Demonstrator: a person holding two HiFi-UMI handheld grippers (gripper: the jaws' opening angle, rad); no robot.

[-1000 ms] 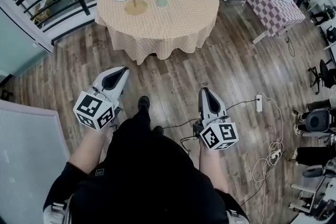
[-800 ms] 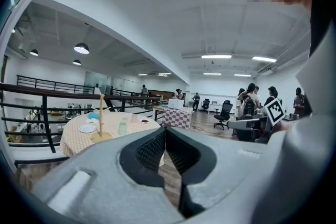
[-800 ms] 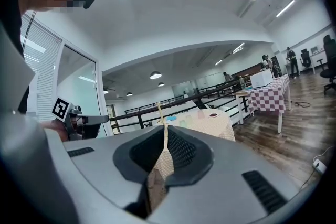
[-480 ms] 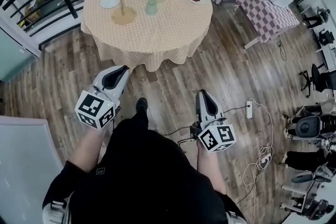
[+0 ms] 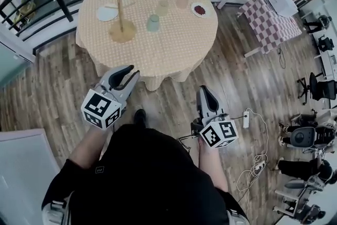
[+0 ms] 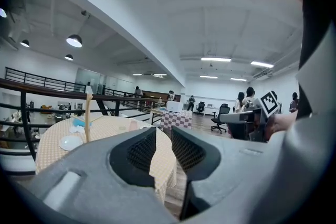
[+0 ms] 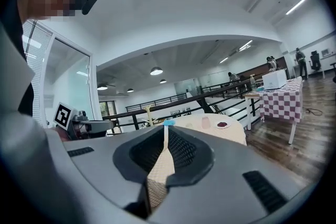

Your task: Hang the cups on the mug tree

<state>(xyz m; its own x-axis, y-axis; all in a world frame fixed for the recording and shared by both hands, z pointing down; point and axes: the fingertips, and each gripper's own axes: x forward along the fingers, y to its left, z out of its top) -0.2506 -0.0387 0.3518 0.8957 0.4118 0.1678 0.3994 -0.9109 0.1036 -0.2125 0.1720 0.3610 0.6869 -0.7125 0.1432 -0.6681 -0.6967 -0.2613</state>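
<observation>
Head view: the mug tree (image 5: 120,12) stands bare on the round worktop (image 5: 174,45), with three small cups (image 5: 153,22), green, cream and pink, just right of it. The left tongs (image 5: 128,73) and right tongs (image 5: 205,92) are well short of the tree, likely because the person cannot reach yet. The left tongs have just been opening a little, the right tongs are shut, and both are empty.
</observation>
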